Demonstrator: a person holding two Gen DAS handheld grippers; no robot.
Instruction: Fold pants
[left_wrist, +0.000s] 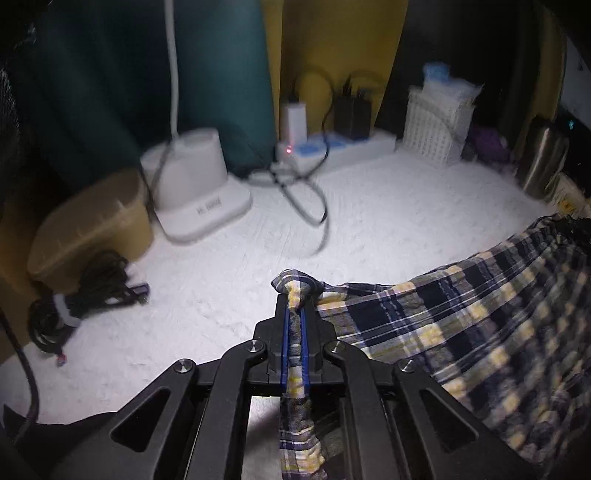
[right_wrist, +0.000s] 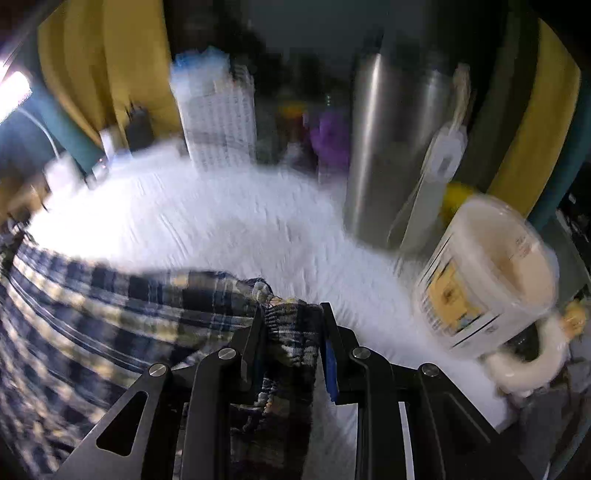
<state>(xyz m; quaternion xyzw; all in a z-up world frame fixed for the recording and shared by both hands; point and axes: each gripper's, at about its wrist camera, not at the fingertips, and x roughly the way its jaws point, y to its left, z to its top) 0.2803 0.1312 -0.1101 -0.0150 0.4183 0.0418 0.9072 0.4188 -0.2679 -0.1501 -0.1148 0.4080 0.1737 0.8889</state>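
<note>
Judging from how the cloth lies, the fold is only at its opening stage: the plaid pants (left_wrist: 461, 325) are gripped at two points and held up off the white bedsheet (left_wrist: 369, 206), and no finished fold can be seen.

Nearest in the left wrist view, the left gripper (left_wrist: 294, 325) is closed tight on a bunched edge of the fabric, which is squeezed between the blue pads, with a knot of cloth pushed out past the tips and a strip hanging down beneath. From there the plaid is stretched away to the right and sags between the two holds.

In the right wrist view, the right gripper (right_wrist: 291, 325) is seen with its jaws set wider apart, yet a thick gathered wad, seemingly the elastic waistband, is filled in between them and appears to be held. The rest of the garment (right_wrist: 92, 314) is spread off to the left, much blurred.

What remains, by this judgement, is nearly everything: the garment has still to be laid flat or doubled over, leg to leg, then folded along its length and smoothed.

Farther off, a coil of black cable (left_wrist: 81, 295) and a white lamp base (left_wrist: 199, 188) are seen on the left, with a power strip (left_wrist: 332, 147) by the wall. On the right a plastic tub (right_wrist: 487, 273) stands close, and steel flasks (right_wrist: 399, 147) behind it.
</note>
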